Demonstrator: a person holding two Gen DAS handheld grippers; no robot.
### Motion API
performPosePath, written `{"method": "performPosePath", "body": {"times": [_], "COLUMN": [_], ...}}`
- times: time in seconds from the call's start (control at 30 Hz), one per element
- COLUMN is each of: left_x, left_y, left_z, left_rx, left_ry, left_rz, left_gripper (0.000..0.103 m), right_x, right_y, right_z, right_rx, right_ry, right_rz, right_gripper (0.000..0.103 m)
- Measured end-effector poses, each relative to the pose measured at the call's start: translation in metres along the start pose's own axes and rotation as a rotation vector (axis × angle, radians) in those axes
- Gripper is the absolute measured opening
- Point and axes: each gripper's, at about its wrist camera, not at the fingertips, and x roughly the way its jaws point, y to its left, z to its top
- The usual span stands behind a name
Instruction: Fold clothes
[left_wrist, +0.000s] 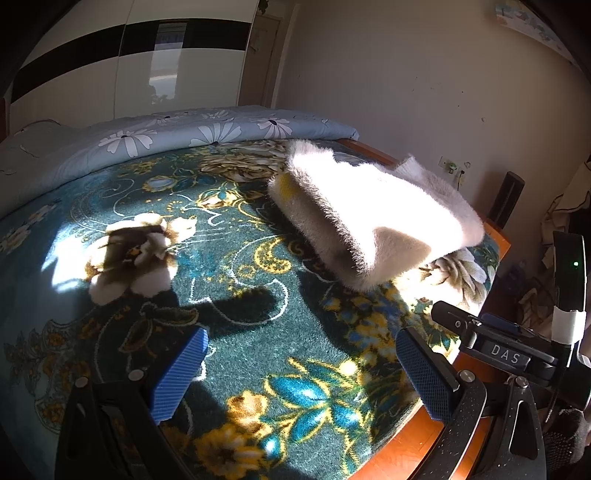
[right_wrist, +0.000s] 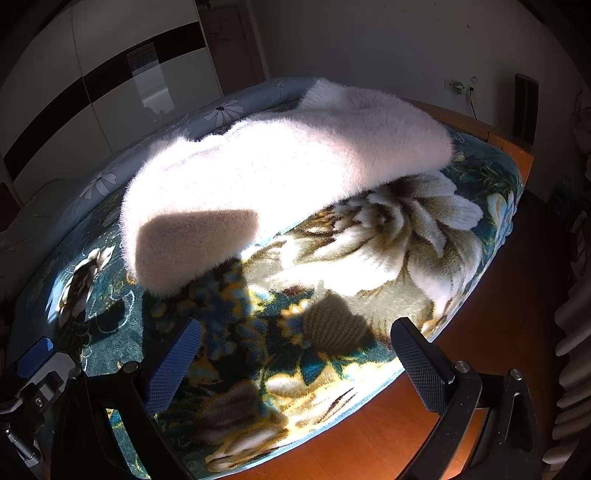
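A fluffy white garment (left_wrist: 373, 218) lies folded into a thick bundle on the teal floral blanket (left_wrist: 229, 295), near the bed's right edge, in bright sunlight. It fills the upper middle of the right wrist view (right_wrist: 280, 173). My left gripper (left_wrist: 299, 365) is open and empty, hovering over the blanket short of the garment. My right gripper (right_wrist: 295, 354) is open and empty, just in front of the garment's near end. The right gripper's body (left_wrist: 509, 354) shows at the right of the left wrist view.
A blue quilt with white daisies (left_wrist: 207, 129) lies along the far side of the bed. The orange wooden bed frame (right_wrist: 417, 432) runs along the near right edge. A wardrobe (left_wrist: 122, 74) stands behind, a wall with sockets (right_wrist: 460, 86) to the right.
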Motion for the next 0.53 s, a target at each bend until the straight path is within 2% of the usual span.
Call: {"method": "performPosePath", "body": {"times": [0.33, 0.53], "left_x": [-0.0001, -0.0044], "left_y": [0.0013, 0.0000], "left_z": [-0.0029, -0.0048], "left_rx": [0.001, 0.011], "left_ry": [0.009, -0.014], "left_rz": [0.007, 0.020], "left_gripper": [0.103, 0.103], "right_x": [-0.0003, -0.0020], "right_y": [0.0000, -0.0002], "right_z": [-0.0019, -0.0022], "right_rx": [-0.002, -0.002], "right_ry": [0.005, 0.002], "right_rz": [0.005, 0.005], "right_gripper": [0.103, 0.103]}}
